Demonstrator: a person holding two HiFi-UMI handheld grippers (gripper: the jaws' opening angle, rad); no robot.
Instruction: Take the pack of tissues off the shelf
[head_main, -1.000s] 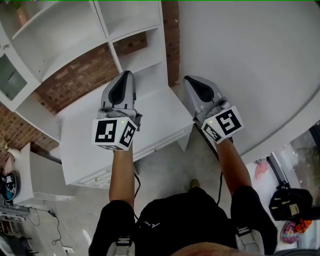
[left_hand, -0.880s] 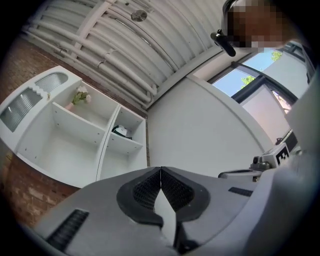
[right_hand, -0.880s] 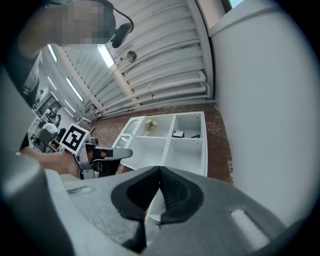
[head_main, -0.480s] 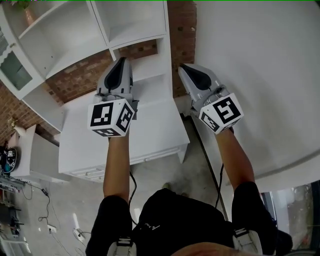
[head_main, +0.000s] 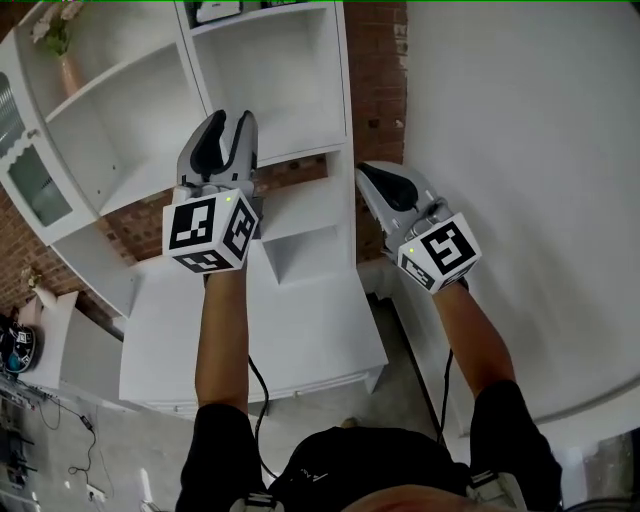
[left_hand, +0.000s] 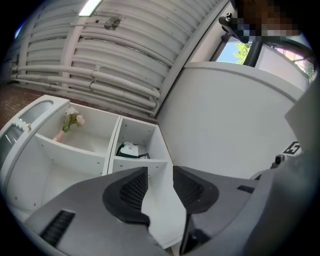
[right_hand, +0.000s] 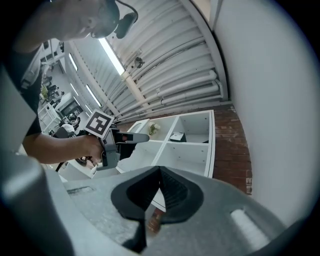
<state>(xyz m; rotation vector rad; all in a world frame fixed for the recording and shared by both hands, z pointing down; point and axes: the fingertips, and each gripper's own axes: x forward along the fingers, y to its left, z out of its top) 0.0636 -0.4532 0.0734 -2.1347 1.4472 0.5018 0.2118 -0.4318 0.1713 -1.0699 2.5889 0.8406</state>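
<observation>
So, left gripper (left_hand: 160, 186): ur jaws are opening, clear gap btwn the pads, nothing in it, pointed at the shelf (left_hand: 137, 161).
right gripper (right_hand: 159, 192): jaws pressed together, empty, sits lower than ur left one.
pack of tissues (left_hand: 129, 149): in the shelf's top right cubby, well apart from both grippers.
vase w/ flowers (left_hand: 67, 125): cubby just left of the pack.
</observation>
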